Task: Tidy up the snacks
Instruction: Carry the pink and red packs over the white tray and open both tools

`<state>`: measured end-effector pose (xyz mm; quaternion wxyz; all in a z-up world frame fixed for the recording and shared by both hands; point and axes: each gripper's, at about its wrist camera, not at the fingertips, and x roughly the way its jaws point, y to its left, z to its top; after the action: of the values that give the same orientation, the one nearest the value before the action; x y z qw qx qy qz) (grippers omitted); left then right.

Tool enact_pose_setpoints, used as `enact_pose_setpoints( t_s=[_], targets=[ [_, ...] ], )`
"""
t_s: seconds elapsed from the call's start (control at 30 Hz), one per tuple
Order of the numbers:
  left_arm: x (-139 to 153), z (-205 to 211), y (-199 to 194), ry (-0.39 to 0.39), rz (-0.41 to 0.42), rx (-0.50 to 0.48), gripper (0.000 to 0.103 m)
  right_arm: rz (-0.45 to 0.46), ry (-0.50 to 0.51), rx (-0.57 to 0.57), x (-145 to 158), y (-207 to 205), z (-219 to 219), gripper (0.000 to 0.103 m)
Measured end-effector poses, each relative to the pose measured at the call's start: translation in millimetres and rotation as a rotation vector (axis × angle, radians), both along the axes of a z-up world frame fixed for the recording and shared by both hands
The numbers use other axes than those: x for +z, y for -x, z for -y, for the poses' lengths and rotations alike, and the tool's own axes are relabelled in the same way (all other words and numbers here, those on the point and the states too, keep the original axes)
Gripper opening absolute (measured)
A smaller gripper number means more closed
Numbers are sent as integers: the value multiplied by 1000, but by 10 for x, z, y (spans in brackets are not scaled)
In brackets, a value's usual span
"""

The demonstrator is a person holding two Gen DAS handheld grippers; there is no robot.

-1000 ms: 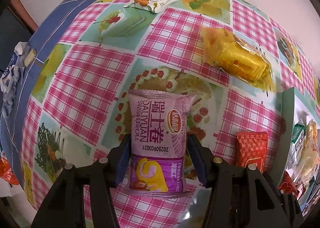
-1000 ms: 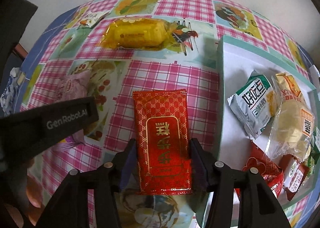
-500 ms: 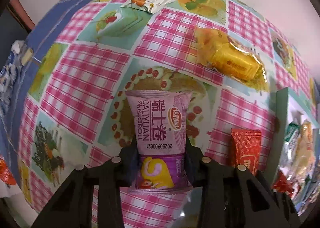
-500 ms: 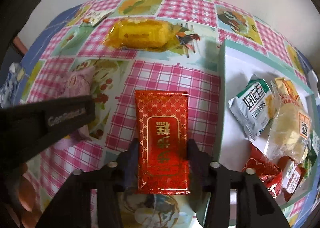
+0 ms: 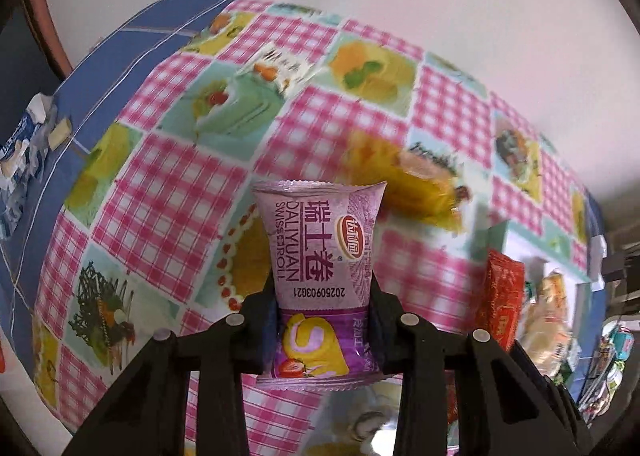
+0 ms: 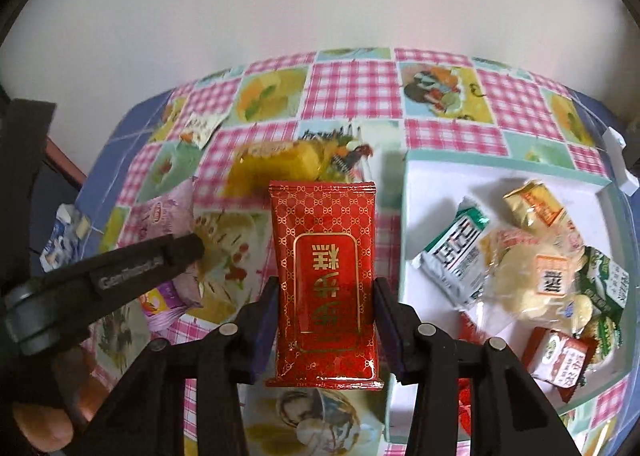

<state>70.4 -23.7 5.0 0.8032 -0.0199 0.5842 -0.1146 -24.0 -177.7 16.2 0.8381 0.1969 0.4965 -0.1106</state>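
The left gripper pinches a purple Swiss roll packet between its two fingers, which press on the packet's sides about halfway down its length. The packet stands lengthwise along the fingers, its crimped top edge pointing away from the camera and its lower edge, printed with a yellow roll and a strawberry, sitting back toward the gripper body; it is clear of the checked tablecloth below. The right gripper is pressed onto a red packet with gold lettering in the same manner, one finger on each long side, the packet's far end projecting well beyond the fingertips and its near end hanging below them. In the right wrist view the left gripper appears at the left as a dark arm, with the purple packet partly hidden behind it. Beyond both held packets a yellow wrapped cake lies on the cloth, blurred, and farther off near the table's far edge lies a small white sachet. To the right of the red packet stands a white tray with a green rim, holding several snacks: a green-and-white packet, pale yellow bagged cakes and a small red-and-white packet.
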Motion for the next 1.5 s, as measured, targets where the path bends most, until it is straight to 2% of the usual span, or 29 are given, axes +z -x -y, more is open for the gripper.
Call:
enact_pose_setpoints(
  t_s=[0.13, 0.27, 0.47, 0.67, 0.87, 1.1, 1.27, 1.4, 1.5],
  targets=[
    [97, 132, 59, 28, 12, -30, 38, 3, -55, -67, -30, 80, 257, 48],
    [123, 364, 142, 53, 38, -69, 38, 48, -95, -183, 54, 267, 677, 48],
    [194, 985, 327, 48, 88, -234, 38, 67, -110, -388, 43, 588, 1317, 48],
    [109, 1592, 463, 24, 132, -395, 38, 58, -126, -515, -106, 807, 1792, 48],
    [-85, 1898, 397, 28, 142, -437, 38, 53, -135, -576, -221, 913, 2036, 48],
    [-285, 2032, 384, 48, 106, -454, 38, 42, -137, -587, -292, 936, 2109, 48],
    [-258, 2070, 418, 67, 83, -476, 40, 21, -120, -589, -295, 928, 2109, 50],
    [-214, 2032, 420, 89, 55, -472, 49, 23, -105, -593, -229, 945, 2103, 54],
    [-142, 1963, 411, 104, 45, -455, 50, 16, -103, -591, -191, 962, 2078, 55]
  ],
)
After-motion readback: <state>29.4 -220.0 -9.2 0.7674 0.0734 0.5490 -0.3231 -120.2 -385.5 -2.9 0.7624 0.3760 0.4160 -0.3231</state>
